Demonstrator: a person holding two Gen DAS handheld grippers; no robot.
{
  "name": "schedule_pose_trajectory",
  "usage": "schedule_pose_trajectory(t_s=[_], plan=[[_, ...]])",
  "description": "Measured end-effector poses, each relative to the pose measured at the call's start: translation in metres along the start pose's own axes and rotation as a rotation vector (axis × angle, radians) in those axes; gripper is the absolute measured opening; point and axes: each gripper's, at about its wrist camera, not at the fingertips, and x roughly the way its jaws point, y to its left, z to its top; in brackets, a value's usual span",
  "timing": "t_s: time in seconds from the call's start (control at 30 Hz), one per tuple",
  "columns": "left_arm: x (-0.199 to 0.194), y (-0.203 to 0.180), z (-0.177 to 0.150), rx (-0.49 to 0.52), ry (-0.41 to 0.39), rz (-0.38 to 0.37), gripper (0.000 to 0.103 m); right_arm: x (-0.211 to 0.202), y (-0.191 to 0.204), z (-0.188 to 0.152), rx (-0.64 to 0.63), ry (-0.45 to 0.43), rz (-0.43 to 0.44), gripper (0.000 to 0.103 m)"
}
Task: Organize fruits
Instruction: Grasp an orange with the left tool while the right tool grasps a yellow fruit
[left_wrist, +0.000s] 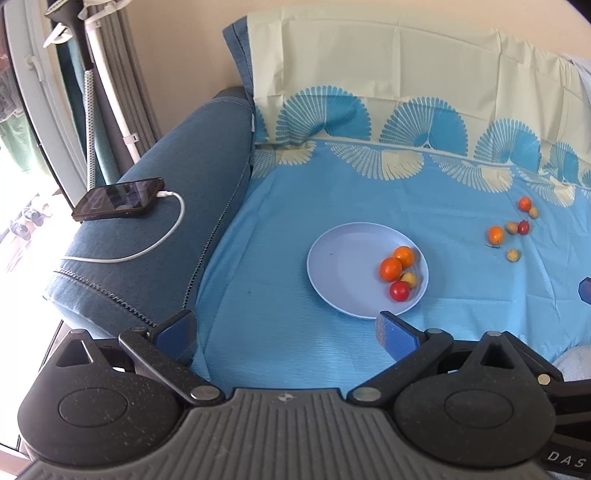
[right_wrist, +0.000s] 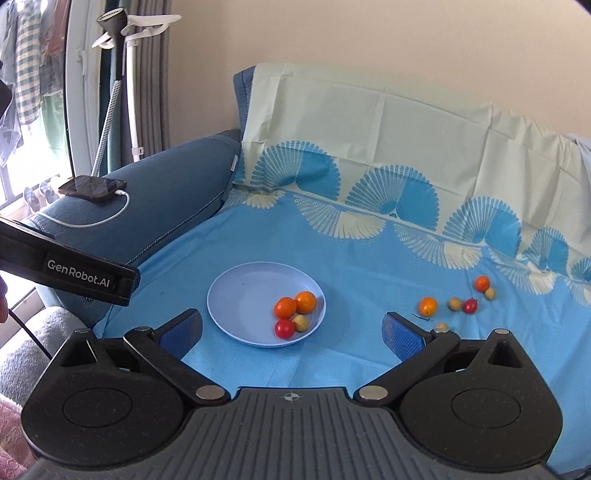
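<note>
From the left wrist camera, the left gripper (left_wrist: 286, 328) hangs over the blue patterned sheet (left_wrist: 288, 206) with its jaws spread wide and nothing between them. The pale blue plate (left_wrist: 340, 254) lies just ahead, toward 1 o'clock, and its near rim meets the tip of the right-hand finger in the view. On the plate's 4 o'clock side sit two oranges (left_wrist: 397, 263), a red fruit (left_wrist: 399, 291) and a small yellow fruit (left_wrist: 410, 278), bunched together. Six loose fruits (left_wrist: 511, 229) lie scattered on the sheet well apart from the plate, toward 2 o'clock. A phone (left_wrist: 118, 198) with a white cable rests on the sofa armrest (left_wrist: 177, 236) at 10 o'clock.

From the right wrist camera, the right gripper (right_wrist: 291, 330) is likewise wide open and empty. The plate (right_wrist: 240, 295) lies at 12 o'clock between the fingers, and the loose fruits (right_wrist: 458, 301) at 2 o'clock. The other gripper's body shows at 9 o'clock.
</note>
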Motion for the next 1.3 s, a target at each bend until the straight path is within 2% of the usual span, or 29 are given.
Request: schedule_pose_trajectory(t_s=[0.2,0.33,0.5,0.7,0.83,0.93,1.0,1.07,1.1,1.17,1.23,1.27,1.3], plan=[[0.012,-0.019,0.014,0.018,0.039,-0.023,0.103,0.011,-0.016,-0.006,0.04,0.001,-0.007,0.102],[0.02,-0.039,0.024,0.057,0.048,-0.034,0.103,0.021,-0.039,-0.008,0.111,0.012,-0.044,0.102],[0.037,-0.079,0.043,0.119,0.057,-0.077,0.103,0.03,-0.086,-0.017,0.242,0.019,-0.155,0.102],[0.077,-0.149,0.076,0.2,0.051,-0.164,0.103,0.05,-0.149,-0.033,0.339,0.027,-0.296,0.102],[0.12,-0.199,0.1,0.255,0.064,-0.21,0.103,0.092,-0.189,-0.042,0.355,0.04,-0.329,0.102],[0.159,-0.234,0.115,0.288,0.098,-0.223,0.103,0.137,-0.214,-0.048,0.317,0.06,-0.351,0.102],[0.185,-0.252,0.123,0.303,0.12,-0.238,0.103,0.169,-0.225,-0.054,0.276,0.08,-0.344,0.102],[0.207,-0.267,0.13,0.31,0.143,-0.217,0.103,0.2,-0.233,-0.058,0.233,0.098,-0.313,0.102],[0.217,-0.272,0.132,0.31,0.15,-0.211,0.103,0.214,-0.237,-0.06,0.216,0.104,-0.286,0.1],[0.234,-0.277,0.136,0.303,0.163,-0.19,0.103,0.242,-0.242,-0.061,0.187,0.122,-0.232,0.089],[0.249,-0.277,0.139,0.284,0.184,-0.179,0.103,0.266,-0.245,-0.063,0.167,0.158,-0.201,0.072],[0.257,-0.278,0.14,0.274,0.199,-0.177,0.103,0.276,-0.247,-0.064,0.167,0.17,-0.194,0.067],[0.264,-0.278,0.141,0.265,0.209,-0.18,0.103,0.284,-0.248,-0.066,0.17,0.184,-0.197,0.053]])
